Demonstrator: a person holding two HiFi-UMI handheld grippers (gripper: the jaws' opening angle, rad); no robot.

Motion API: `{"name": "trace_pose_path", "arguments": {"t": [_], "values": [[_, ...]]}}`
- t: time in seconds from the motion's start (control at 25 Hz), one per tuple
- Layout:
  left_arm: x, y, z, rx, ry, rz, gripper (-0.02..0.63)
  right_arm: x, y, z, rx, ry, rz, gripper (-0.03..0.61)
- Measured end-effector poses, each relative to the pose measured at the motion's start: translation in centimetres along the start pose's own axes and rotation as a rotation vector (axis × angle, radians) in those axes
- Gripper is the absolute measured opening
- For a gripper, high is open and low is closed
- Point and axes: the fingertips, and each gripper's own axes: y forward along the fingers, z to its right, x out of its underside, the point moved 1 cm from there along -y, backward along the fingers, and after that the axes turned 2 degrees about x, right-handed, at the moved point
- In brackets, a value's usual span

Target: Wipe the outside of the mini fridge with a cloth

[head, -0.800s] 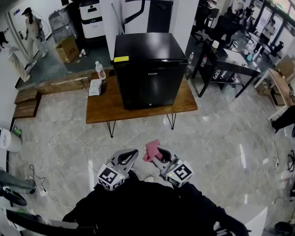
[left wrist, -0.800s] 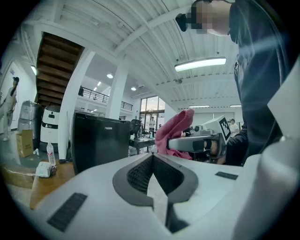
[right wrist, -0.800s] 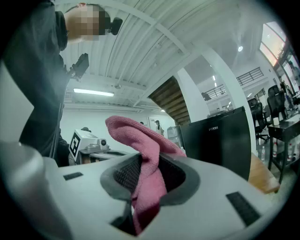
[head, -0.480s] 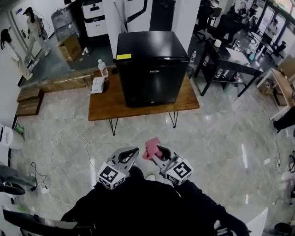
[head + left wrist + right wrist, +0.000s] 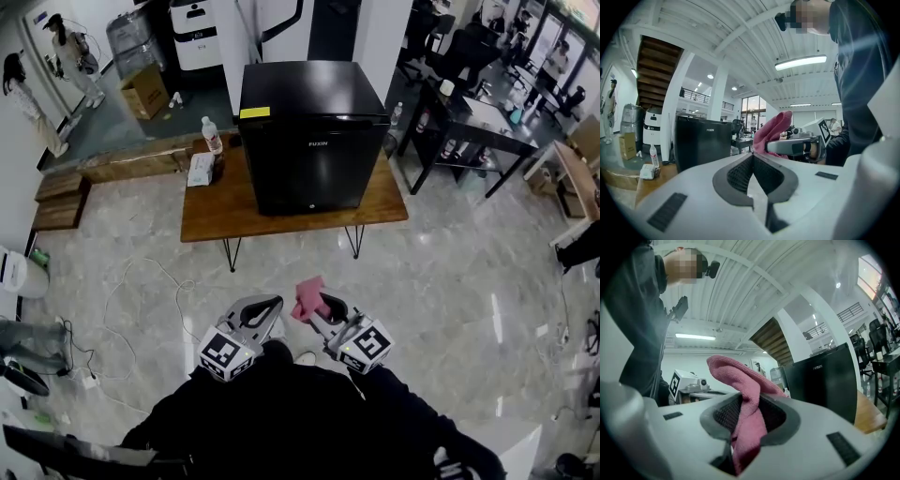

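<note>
Ahead of both grippers: mini fridge [image 5: 314, 141] stood on wooden table [image 5: 211, 220], well apart from them.
Right gripper [image 5: 750, 401]: jaws clamped on pink cloth [image 5: 733, 371], cloth bunched above tips.
Left gripper [image 5: 752, 157]: jaws together, nothing btwn; just left of right unit.

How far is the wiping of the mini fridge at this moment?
Done: the right gripper is shut on the pink cloth. In hand: the person stands across the floor from the mini fridge, left gripper shut and empty. Left: all the wiping; the cloth touches no side yet.
</note>
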Motion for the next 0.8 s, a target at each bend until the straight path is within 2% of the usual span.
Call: {"name": "trace_pose_path", "arguments": {"t": [0.4, 0.6, 0.8], "values": [[0.3, 0.9, -4.7, -0.061, -0.004, -0.018, 0.005, 1.1, 4.2, 3.2, 0.054, -0.064, -0.018, 0.097], [-0.5, 2.4, -10.1, -0.08, 0.009, 0.002, 0.005, 0.4, 8.3, 5.8, 0.09, -0.151, -0.04, 0.097], [-2.6, 4.9, -16.6, -0.104, 0.026, 0.039, 0.005, -1.2, 13.4, 10.0, 0.126, -0.235, -0.117, 0.097]]}}
